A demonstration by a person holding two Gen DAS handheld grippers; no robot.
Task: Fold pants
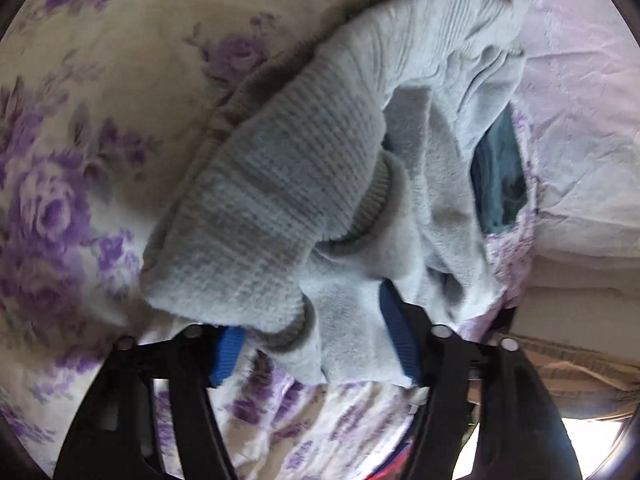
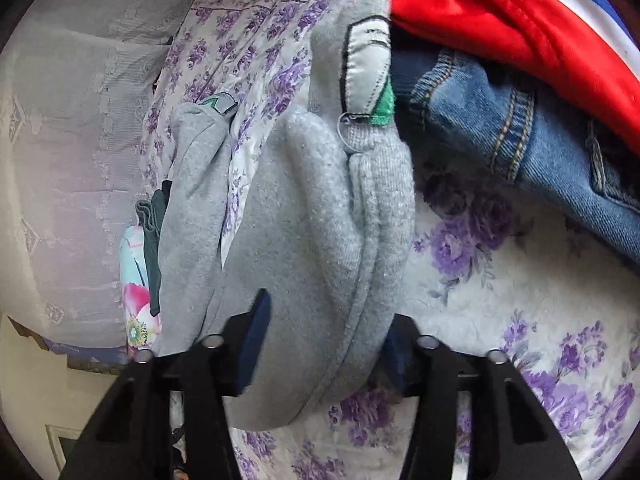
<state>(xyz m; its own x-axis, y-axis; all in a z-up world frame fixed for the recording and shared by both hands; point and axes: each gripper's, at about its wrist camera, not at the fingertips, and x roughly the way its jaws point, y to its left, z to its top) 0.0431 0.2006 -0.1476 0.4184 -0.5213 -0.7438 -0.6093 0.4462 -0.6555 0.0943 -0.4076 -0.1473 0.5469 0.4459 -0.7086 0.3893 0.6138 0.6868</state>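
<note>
The grey sweatpants [image 1: 304, 184] lie bunched on a bed covered by a white sheet printed with purple roses [image 1: 80, 152].

In the left wrist view, the left tongs [image 1: 316, 352] have their blue-padded fingers [image 1: 396, 332] on either side of a fold of the grey fabric, near a ribbed cuff [image 1: 376, 200]. The cloth fills the gap and bulges over the pads, so the tongs are gripping the sweatpants. The garment runs away toward the far right, where its ribbed edge rises in a hump. A dark teal cloth [image 1: 500, 184] shows just past the grey fabric on the right, beside a pale lilac bedcover [image 1: 580, 100].

In the right wrist view, the right tongs [image 2: 324, 348] are clamped on a thick roll of the same grey fleece, which hangs down between the two fingers and past them toward the near edge. A white and green patch [image 2: 368, 68] sits on the fabric farther off. To the far right lie blue jeans [image 2: 540, 152], partly under a red garment [image 2: 500, 20] with white and blue trim. On the left, a floral cloth with a pink flower [image 2: 136, 300] peeks out beside the grey fleece.
</note>
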